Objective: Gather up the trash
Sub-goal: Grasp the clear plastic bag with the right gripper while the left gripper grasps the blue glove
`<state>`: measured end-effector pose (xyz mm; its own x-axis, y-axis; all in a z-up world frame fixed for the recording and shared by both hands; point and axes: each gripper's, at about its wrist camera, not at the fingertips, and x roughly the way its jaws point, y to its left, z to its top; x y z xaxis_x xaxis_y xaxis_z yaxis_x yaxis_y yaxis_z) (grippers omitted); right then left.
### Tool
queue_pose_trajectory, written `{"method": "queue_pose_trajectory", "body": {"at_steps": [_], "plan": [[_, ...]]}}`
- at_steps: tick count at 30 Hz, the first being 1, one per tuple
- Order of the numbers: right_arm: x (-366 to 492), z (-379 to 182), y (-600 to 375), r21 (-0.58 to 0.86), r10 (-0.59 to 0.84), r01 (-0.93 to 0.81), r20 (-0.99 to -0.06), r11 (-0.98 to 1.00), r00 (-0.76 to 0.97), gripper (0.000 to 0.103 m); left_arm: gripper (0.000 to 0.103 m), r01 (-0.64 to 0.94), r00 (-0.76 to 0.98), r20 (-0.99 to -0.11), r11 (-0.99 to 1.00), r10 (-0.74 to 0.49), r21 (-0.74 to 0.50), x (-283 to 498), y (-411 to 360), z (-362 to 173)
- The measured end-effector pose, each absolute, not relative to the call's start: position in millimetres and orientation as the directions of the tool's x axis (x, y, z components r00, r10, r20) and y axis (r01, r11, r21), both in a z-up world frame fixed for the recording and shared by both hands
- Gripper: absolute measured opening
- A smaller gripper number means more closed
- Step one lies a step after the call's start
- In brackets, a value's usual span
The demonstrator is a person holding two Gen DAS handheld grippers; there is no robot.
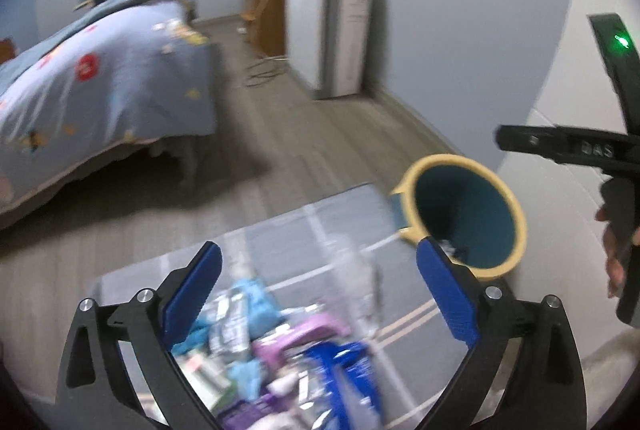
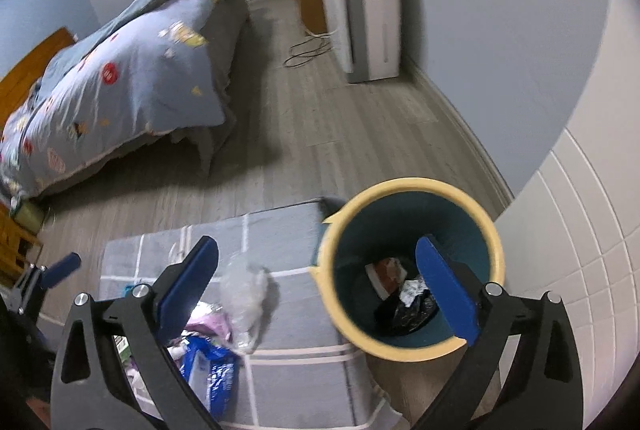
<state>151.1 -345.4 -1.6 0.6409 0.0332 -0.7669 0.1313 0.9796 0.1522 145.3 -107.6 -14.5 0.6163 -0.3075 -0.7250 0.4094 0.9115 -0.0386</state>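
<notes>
At the far left of both views stands a bed (image 2: 132,69) under a blue patterned quilt (image 1: 100,77), on a grey wood floor (image 2: 320,117). Nearer the camera, a grey rug with pale lines (image 2: 288,310) lies on the floor.

The left hand-held gripper (image 1: 318,284) hangs over the rug with its blue-padded jaws spread wide and nothing between them. Below it lies a blurred heap of trash (image 1: 280,362): light blue wrappers, a purple packet and a dark blue bag, all on the rug. In the right wrist view this gripper shows only as a blue tip at the left edge (image 2: 60,268).

The right hand-held gripper (image 2: 316,284) is also wide open and empty. Its left finger sits above the rug, its right finger above the mouth of the bin. Between the fingers, a crumpled clear plastic bag (image 2: 244,294) rests on the rug, with the dark blue bag (image 2: 208,370) and a pinkish wrapper (image 2: 212,324) just beside it.

Right of the rug, touching its edge, stands a round bin (image 2: 412,189) with a yellow rim and dark teal inside. Some trash already lies in its bottom: a black bag (image 2: 412,310), crumpled white paper and a reddish packet. A white cabinet (image 2: 372,9) stands against the far wall, and a white tiled wall (image 2: 580,230) fills the right edge.
</notes>
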Motion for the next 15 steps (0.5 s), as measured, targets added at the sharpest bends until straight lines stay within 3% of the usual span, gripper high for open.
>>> {"method": "queue_pose_trajectory", "body": {"at_steps": [7, 15], "plan": [[151, -9, -275, 0.092, 0.056, 0.027, -0.788, 0.995, 0.614, 0.097, 0.097, 0.236, 0.647, -0.729, 0.968, -0.222, -0.086, 147, -31, -19], [156, -22, -220, 0.057, 0.078, -0.055, -0.802, 0.997, 0.592, 0.097, 0.097, 0.157, 0.652, -0.742, 0.985, -0.157, -0.071, 145, 15, -28]]}}
